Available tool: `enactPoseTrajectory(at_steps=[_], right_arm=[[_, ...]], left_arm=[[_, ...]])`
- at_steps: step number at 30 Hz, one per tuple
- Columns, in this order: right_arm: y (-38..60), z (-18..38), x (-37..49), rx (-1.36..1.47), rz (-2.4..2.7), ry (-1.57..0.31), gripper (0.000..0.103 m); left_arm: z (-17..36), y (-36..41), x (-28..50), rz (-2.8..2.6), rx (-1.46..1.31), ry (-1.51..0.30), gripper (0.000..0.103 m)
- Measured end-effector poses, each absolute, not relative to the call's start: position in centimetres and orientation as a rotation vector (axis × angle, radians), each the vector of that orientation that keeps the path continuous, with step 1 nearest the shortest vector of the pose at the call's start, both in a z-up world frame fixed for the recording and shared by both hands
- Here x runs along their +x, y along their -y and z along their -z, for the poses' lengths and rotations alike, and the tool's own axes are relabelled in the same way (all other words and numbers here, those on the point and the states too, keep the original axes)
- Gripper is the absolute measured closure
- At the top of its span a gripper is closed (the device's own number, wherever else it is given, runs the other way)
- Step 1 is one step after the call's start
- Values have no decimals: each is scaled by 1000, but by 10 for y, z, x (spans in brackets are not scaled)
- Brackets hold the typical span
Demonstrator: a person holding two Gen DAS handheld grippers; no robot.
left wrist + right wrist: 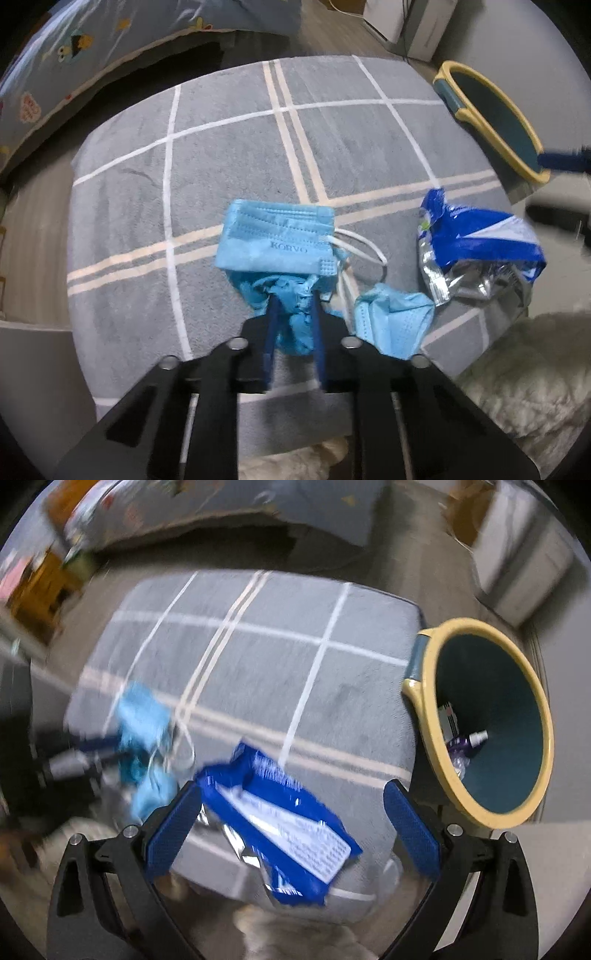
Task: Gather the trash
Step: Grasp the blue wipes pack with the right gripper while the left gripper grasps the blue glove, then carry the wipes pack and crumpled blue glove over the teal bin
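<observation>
My left gripper [293,295] is shut on a crumpled light blue face mask [277,240] over the grey checked cushion [221,155]. A second blue mask [391,317] lies just right of it, its white ear loops trailing between them. A blue and silver snack wrapper [476,254] lies further right. In the right wrist view my right gripper [291,805] is open, its blue pads on either side of the wrapper [280,823]. The masks [144,731] show blurred at left. A teal bin with a yellow rim [491,723] stands right of the cushion.
The bin [491,118] holds a small bottle [469,740] and other scraps. A patterned pillow [74,55] lies beyond the cushion. A fluffy white rug [528,376] is at the near right. White furniture [524,550] stands at the back right.
</observation>
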State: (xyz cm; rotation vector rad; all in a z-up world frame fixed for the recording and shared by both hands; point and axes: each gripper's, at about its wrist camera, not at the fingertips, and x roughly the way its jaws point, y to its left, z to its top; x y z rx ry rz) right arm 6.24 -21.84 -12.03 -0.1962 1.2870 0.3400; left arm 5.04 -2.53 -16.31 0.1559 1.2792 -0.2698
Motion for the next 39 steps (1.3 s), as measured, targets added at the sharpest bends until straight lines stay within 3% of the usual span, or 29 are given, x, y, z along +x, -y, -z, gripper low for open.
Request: enactPoseTrajectory(at_steps=[2,6,10,14,39], right_arm=[[210,132,53,-253,-381,-1322,16],[188,149,42,-382,-438,-1357,24],[179,161,42,-486,-420,-1363,66],[186,149,50,-444,-395,-1330,84],[280,38,111,-6,-252,-1020,87]], left_arm=[[158,27,50,272,152,-1271,97],[154,31,49,281,159,-1262,101],[152,30,49,279,174,-1258,101],[144,26,51,280,154,-1236,101],[40,45,71,369,92,-906,101]])
